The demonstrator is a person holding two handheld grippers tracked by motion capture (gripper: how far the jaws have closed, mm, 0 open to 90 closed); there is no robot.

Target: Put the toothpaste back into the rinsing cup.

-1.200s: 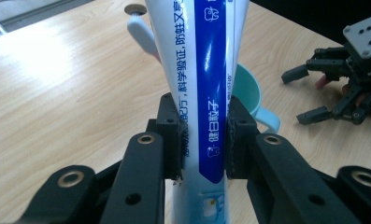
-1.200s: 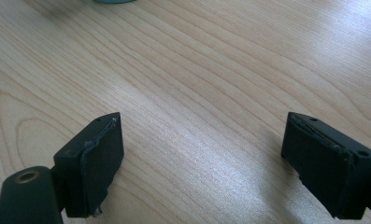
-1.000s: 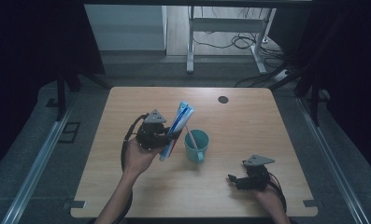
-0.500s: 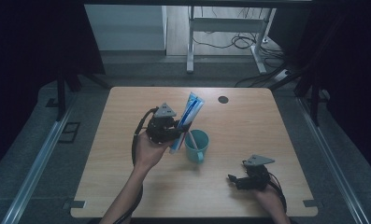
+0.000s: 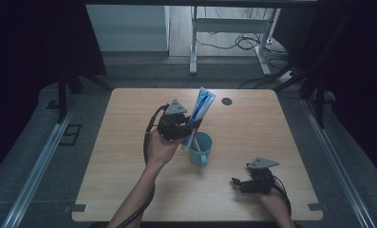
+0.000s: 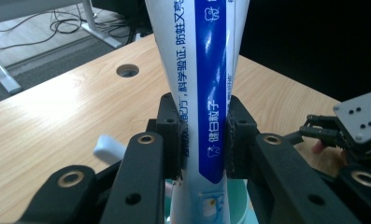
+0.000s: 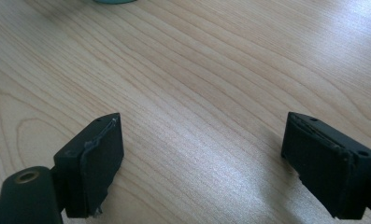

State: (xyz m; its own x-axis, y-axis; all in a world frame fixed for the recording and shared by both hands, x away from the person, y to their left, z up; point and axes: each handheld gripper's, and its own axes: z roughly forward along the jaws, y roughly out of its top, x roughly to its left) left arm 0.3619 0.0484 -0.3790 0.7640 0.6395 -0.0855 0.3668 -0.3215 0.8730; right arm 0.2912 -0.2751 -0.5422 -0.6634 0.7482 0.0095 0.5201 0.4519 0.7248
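My left gripper (image 5: 181, 124) is shut on a blue and white toothpaste tube (image 5: 202, 107), held nearly upright and leaning a little right. In the left gripper view the pads (image 6: 171, 135) press both sides of the tube (image 6: 211, 70). The tube's lower end hangs at the rim of a teal cup (image 5: 201, 148), whose rim (image 6: 239, 198) shows under the jaws. A thin light stick (image 5: 194, 140) stands in the cup. My right gripper (image 5: 238, 183) rests open on the table at the front right, with bare wood between its fingers (image 7: 99, 158).
The wooden table (image 5: 129, 156) has a round cable hole (image 5: 226, 101) near its far edge. Beyond the table stand metal desk legs and cables on the floor. My right gripper (image 6: 323, 133) also appears at the right of the left gripper view.
My left gripper has carried the tube to the right and slightly up, toward the cup, and the tube now stands more upright. The right gripper has stayed still.
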